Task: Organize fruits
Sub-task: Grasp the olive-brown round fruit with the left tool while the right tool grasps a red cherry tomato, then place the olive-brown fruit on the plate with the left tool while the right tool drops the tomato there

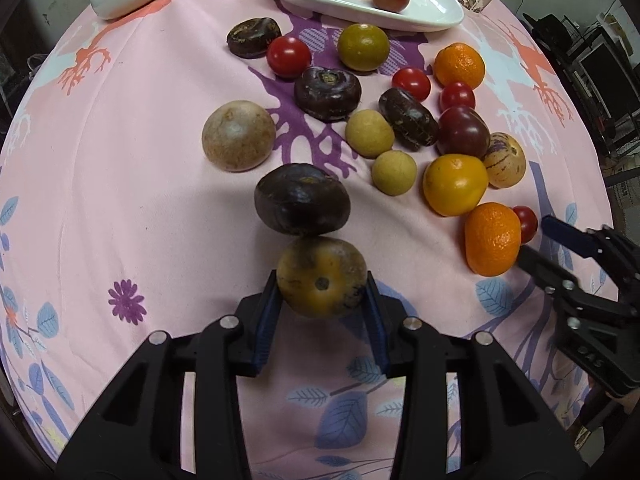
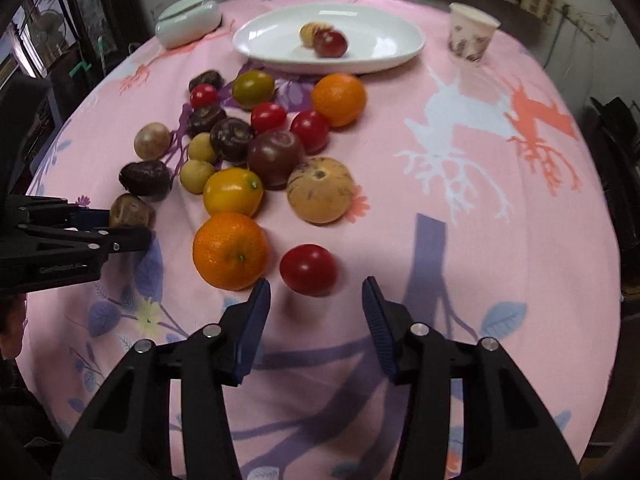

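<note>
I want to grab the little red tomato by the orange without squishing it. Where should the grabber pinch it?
Pinch the red tomato across its round middle, coming from above. It sits on the tablecloth, just ahead of the open right gripper. The orange lies close on one side, so slide that finger into the gap first.

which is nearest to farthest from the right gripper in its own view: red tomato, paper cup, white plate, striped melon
1. red tomato, just ahead of the right gripper, between its open pads
2. striped melon, farther up, mid-table
3. white plate, far side, centre
4. paper cup, far right; about level with the plate, so too close to call
</note>
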Demonstrator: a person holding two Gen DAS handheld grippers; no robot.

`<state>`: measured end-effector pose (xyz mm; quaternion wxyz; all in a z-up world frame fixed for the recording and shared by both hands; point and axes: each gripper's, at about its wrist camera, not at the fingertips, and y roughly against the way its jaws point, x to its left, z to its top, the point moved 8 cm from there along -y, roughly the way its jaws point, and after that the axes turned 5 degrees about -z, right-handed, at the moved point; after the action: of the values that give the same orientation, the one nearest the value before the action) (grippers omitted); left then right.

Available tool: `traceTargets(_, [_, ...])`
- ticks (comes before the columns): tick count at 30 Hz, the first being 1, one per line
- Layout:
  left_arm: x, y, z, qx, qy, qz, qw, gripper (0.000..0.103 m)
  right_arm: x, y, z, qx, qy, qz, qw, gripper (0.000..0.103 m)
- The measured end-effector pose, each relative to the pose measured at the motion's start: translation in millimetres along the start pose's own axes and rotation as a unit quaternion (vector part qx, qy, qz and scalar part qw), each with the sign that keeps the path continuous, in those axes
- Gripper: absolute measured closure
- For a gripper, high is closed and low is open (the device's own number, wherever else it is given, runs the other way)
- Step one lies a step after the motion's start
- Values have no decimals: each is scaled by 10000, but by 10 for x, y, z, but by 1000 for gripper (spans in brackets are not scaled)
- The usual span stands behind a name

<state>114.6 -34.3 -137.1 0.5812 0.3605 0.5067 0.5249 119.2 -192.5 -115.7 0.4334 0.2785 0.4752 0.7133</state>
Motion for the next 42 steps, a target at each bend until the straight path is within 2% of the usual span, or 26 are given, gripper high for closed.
traceTargets(2, [-2, 16, -11, -9, 6, -7, 10000, 63, 28, -94, 12, 91, 97, -12, 9999, 71])
traceTargets(6, [22, 33, 1, -29, 13, -108, 9999, 63, -3, -71, 109, -37, -16, 75, 10000, 74])
traceTargets(8, [52, 76, -3, -16, 42, -102, 9999, 64, -20, -31, 143, -2, -143, 294, 9995, 74])
traceTargets(13, [60, 442, 120, -433, -94, -189, 9988, 64, -141, 251, 291, -280, -373, 535, 9975, 73])
traceTargets(19, [-13, 868, 579, -975, -295, -229, 9945, 64, -337, 527, 615, -706, -586, 594, 9940, 73])
traceTargets(24, [-160, 971, 1077, -1249, -524, -219, 9905, 63, -455, 615, 1091, -1078, -611, 632, 9903, 73])
traceTargets(28, [-260, 875, 1505, -1321, -639, -211, 9890, 63, -521, 534, 1498, -1284, -609, 636, 9878, 73])
traceTargets(33, [-239, 584, 1921, -1234, -636, -84, 9903, 63, -564, 222, 1887, -1290, -648, 685, 9871, 73])
traceTargets(42, [-232, 70, 2309, -1032, -642, 34, 9926, 63, -551, -350, 2150, -1026, -769, 726, 9891, 73])
